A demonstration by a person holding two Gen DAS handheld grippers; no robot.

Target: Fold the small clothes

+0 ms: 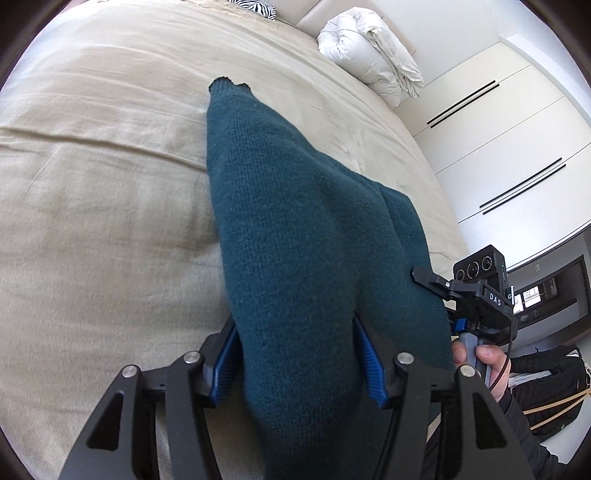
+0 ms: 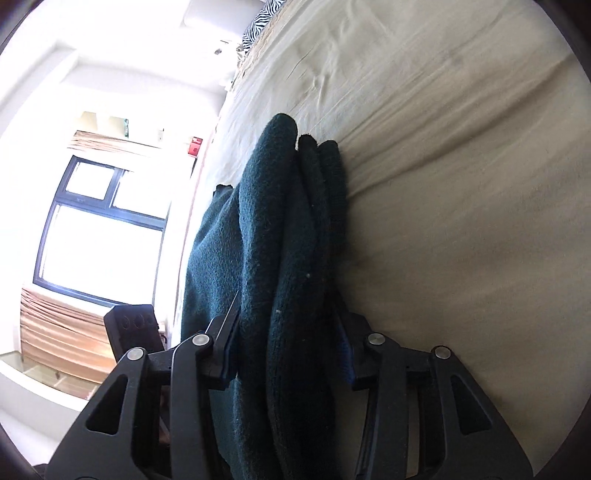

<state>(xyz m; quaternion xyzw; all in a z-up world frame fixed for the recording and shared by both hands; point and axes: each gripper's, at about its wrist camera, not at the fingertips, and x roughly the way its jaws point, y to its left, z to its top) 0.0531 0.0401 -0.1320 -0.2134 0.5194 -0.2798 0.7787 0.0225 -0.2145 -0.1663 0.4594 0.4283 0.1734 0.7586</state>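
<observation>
A dark teal knitted garment (image 1: pixel 295 221) lies lengthwise on the beige bed sheet (image 1: pixel 92 184), folded into a long strip with its far end at the top. My left gripper (image 1: pixel 295 321) is open at the near end, and the cloth runs between its blue pads (image 1: pixel 369 354) without being squeezed. In the right wrist view the same garment (image 2: pixel 266 240) shows several stacked folds. My right gripper (image 2: pixel 288 314) is open around that thick edge, low over the sheet (image 2: pixel 461 184). A hand (image 1: pixel 484 358) holds the right gripper's handle at the garment's right side.
A rolled white duvet (image 1: pixel 369 55) and a zebra-print pillow (image 1: pixel 255 7) lie at the bed's far end. White wardrobe doors (image 1: pixel 498 129) stand to the right. A window (image 2: pixel 99 229) is beyond the bed's other side. Bare sheet stretches left of the garment.
</observation>
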